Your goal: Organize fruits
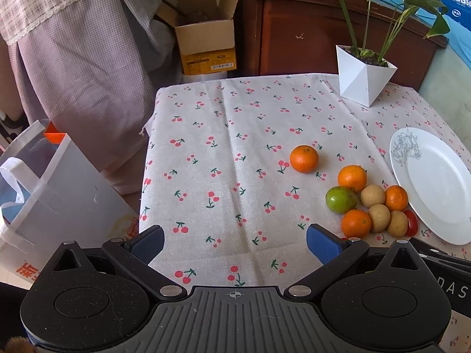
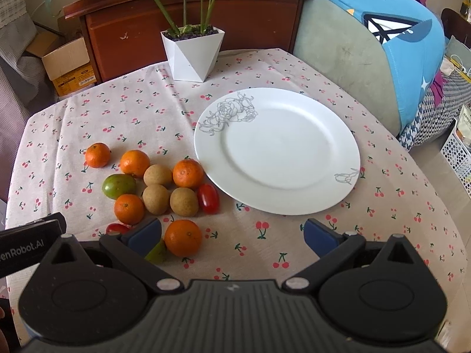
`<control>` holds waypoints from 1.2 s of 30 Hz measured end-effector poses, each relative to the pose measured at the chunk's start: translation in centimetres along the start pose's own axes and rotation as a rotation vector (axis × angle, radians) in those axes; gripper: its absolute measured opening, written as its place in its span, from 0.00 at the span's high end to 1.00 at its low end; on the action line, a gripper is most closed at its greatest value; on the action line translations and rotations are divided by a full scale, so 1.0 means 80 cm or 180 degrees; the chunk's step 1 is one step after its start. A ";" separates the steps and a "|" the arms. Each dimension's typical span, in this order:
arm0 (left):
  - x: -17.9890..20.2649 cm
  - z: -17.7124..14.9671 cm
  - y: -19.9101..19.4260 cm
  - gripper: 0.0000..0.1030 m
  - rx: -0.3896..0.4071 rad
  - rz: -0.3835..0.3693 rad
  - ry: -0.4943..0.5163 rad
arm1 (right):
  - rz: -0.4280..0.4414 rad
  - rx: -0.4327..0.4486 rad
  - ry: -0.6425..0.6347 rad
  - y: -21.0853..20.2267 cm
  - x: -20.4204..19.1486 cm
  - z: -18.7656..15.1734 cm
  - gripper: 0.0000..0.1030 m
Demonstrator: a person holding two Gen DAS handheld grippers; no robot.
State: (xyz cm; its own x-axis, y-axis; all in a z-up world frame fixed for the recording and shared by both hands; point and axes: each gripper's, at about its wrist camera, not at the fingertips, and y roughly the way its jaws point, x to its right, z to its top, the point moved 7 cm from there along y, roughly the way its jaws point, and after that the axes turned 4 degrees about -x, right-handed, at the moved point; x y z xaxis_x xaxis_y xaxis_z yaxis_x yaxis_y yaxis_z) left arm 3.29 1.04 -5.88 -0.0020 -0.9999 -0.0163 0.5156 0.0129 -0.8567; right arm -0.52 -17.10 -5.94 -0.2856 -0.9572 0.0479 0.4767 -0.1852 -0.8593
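Left gripper (image 1: 235, 245) sits at bottom of its view, matte black ribbed body, blue rubbery pads (image 1: 322, 242) spread wide w/ nothing between, over bare cloth. Right gripper (image 2: 232, 236) likewise bottom of frame, fingers wide apart, empty; its left pad sits just beside an orange (image 2: 183, 237) and partly covers a green fruit (image 2: 157, 252).

Tablecloth (image 2: 73, 123) is woven, off-white, w/ small red cherry print and fold creases.

Fruit cluster is lower left in right view, lower right in left view: round, dimpled-skin oranges (image 2: 187, 173), three tan matte longans (image 2: 184, 201) touching each other, a smooth glossy green fruit (image 2: 118, 186), an oval shiny red tomato (image 2: 208, 198) just beside the plate rim. Another tomato (image 2: 117, 228) near left pad. One orange (image 2: 97, 155) sits slightly apart, up-left of the cluster.

Plate (image 2: 347, 147), centre of right view: round, white, glazed ceramic, grey line-drawn flowers on rim, nothing on it.

Further back, faceted angular white pot (image 2: 192, 56) w/ long green leaves, at cloth's far edge. Behind: reddish-brown wood cabinet (image 2: 250, 17), open cardboard box (image 1: 206, 41) upper left of centre in left view.
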 end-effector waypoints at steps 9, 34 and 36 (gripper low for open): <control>0.002 -0.001 -0.001 0.00 0.0003 -0.0029 0.0020 | -0.0032 0.0008 -0.0001 0.000 -0.001 0.000 0.01; 0.004 -0.001 -0.006 0.01 0.0069 -0.0096 0.0044 | -0.0123 0.0023 0.0041 -0.001 0.003 0.001 0.01; 0.004 0.000 -0.007 0.01 0.0078 -0.0134 0.0037 | -0.0107 0.0031 0.0033 -0.001 0.003 0.000 0.01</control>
State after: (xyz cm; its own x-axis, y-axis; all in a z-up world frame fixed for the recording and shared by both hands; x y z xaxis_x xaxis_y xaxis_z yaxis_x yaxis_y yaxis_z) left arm 2.99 0.73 -5.44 -0.0341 -0.9993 0.0133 0.5356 -0.0295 -0.8440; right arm -0.58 -17.35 -5.87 -0.3102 -0.9480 0.0712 0.4749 -0.2194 -0.8523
